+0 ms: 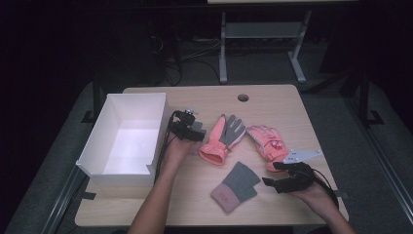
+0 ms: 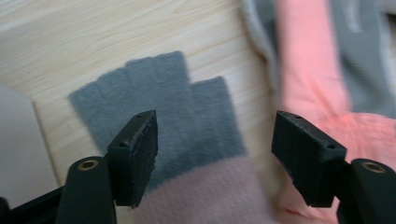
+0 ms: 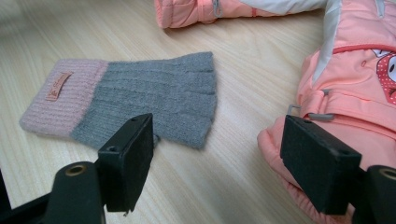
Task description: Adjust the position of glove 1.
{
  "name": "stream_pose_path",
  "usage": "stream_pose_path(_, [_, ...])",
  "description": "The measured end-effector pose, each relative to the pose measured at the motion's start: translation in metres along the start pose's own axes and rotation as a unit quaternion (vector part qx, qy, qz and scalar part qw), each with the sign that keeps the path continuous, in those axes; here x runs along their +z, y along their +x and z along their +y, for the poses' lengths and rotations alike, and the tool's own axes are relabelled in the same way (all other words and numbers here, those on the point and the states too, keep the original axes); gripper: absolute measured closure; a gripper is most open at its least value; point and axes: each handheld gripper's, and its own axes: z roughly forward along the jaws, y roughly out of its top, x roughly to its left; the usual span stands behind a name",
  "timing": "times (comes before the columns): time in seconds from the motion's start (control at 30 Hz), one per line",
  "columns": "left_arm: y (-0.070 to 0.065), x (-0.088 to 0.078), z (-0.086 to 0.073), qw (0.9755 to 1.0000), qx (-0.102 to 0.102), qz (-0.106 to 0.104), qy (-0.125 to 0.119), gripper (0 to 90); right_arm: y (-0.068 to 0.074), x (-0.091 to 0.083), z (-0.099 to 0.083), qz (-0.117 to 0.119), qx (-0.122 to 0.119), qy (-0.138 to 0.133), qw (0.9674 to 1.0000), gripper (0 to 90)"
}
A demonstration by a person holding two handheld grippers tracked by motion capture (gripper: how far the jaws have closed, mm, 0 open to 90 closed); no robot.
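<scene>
Ahead of the left tool [image 2: 215,161], empty with its jaws apart, lies the grey mitten [image 2: 173,116] on the table [image 2: 70,42]; next, probably lower and close. Right tool [image 3: 217,163] is open too.

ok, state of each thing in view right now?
white box: open, nothing visible inside
grey-and-pink knit glove: flat on table
pink-and-grey glove: flat, palm up
pink ski glove: lying beside it
left tongs: open, nothing held
right tongs: open, nothing held

Box [image 1: 127,136] left of 3 gloves [image 1: 235,187].
</scene>
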Motion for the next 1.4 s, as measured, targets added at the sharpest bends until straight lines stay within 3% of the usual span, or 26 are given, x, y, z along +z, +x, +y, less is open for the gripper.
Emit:
stream_pose_path(0.07, [0.003, 0.005, 0.0, 0.9998, 0.007, 0.017, 0.009, 34.3, 0.0, 0.0, 0.0, 0.0, 0.0, 0.0, 1.0, 25.6])
stream_pose_path(0.13, [0.005, 0.011, -0.001, 0.9999, -0.004, 0.01, 0.009, 36.9, 0.0, 0.0, 0.0, 0.001, 0.0, 0.0, 1.0, 25.6])
stream_pose_path(0.2, [0.005, 0.017, -0.003, 0.9994, 0.002, 0.021, 0.027, 37.4, 0.0, 0.0, 0.0, 0.001, -0.001, 0.0, 1.0, 25.7])
stream_pose_path(0.4, [0.006, 0.025, -0.006, 0.9989, 0.002, 0.037, 0.028, 42.0, 0.001, 0.0, 0.0, 0.002, 0.0, 0.0, 1.0, 26.1])
stream_pose_path(0.6, [0.01, 0.029, -0.012, 0.9991, -0.021, 0.025, 0.026, 54.7, 0.001, -0.001, 0.0, 0.004, 0.0, -0.001, 1.0, 26.2])
stream_pose_path(0.8, [0.009, 0.028, -0.011, 0.9994, -0.019, 0.016, 0.024, 77.5, 0.002, 0.0, 0.0, 0.006, -0.001, 0.0, 1.0, 26.2])
stream_pose_path(0.9, [0.009, 0.026, -0.011, 0.9995, -0.021, 0.011, 0.019, 82.8, 0.002, 0.0, 0.0, 0.006, -0.001, -0.001, 1.0, 26.2])
stream_pose_path(1.0, [0.01, 0.022, -0.008, 0.9995, -0.023, 0.005, 0.019, 84.0, 0.001, 0.0, 0.0, 0.007, 0.003, 0.0, 1.0, 26.2])
stream_pose_path(1.1, [0.008, 0.016, -0.003, 0.9997, -0.009, 0.006, 0.021, 84.1, 0.0, 0.0, 0.0, 0.006, 0.002, -0.002, 1.0, 26.2])
stream_pose_path(1.2, [0.006, 0.009, 0.002, 0.9999, -0.012, 0.009, 0.004, 84.1, 0.0, 0.0, 0.0, 0.007, 0.004, -0.004, 1.0, 26.2])
stream_pose_path(1.4, [0.007, -0.003, 0.012, 0.9999, -0.004, 0.011, -0.004, 84.1, 0.001, 0.0, 0.0, 0.007, 0.003, -0.003, 1.0, 26.2])
